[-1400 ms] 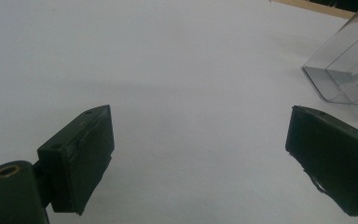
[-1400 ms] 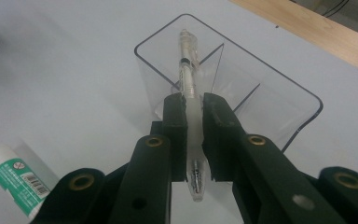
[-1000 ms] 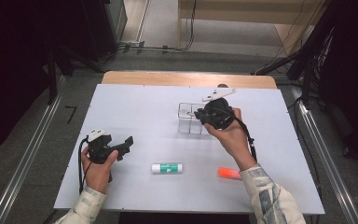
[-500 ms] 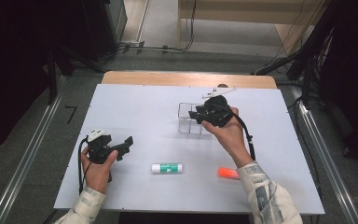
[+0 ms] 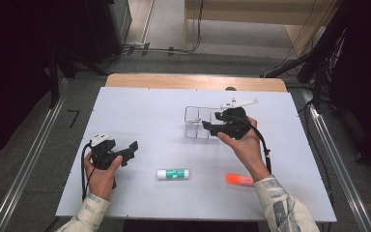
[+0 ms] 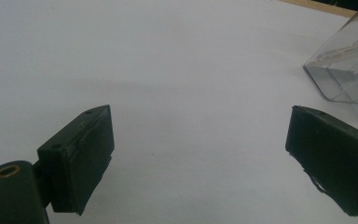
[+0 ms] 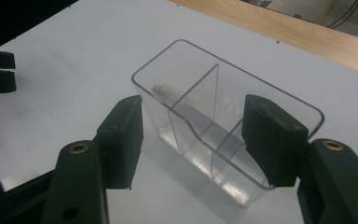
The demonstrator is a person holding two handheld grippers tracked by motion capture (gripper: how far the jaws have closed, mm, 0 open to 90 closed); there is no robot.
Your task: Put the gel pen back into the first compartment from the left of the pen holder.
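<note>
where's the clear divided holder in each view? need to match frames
High view: clear divided holder sits right of centre on the white table, just ahead of the right tongs.
Left gripper view: its corner sits at the upper right edge, beyond the left tongs.
Right gripper view: centre, between the open jaws.
Shared landmark: the table's wooden far edge.

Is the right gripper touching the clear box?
Apart. In the right gripper view the right gripper stands open, bare table showing between each jaw and the clear box.
</note>
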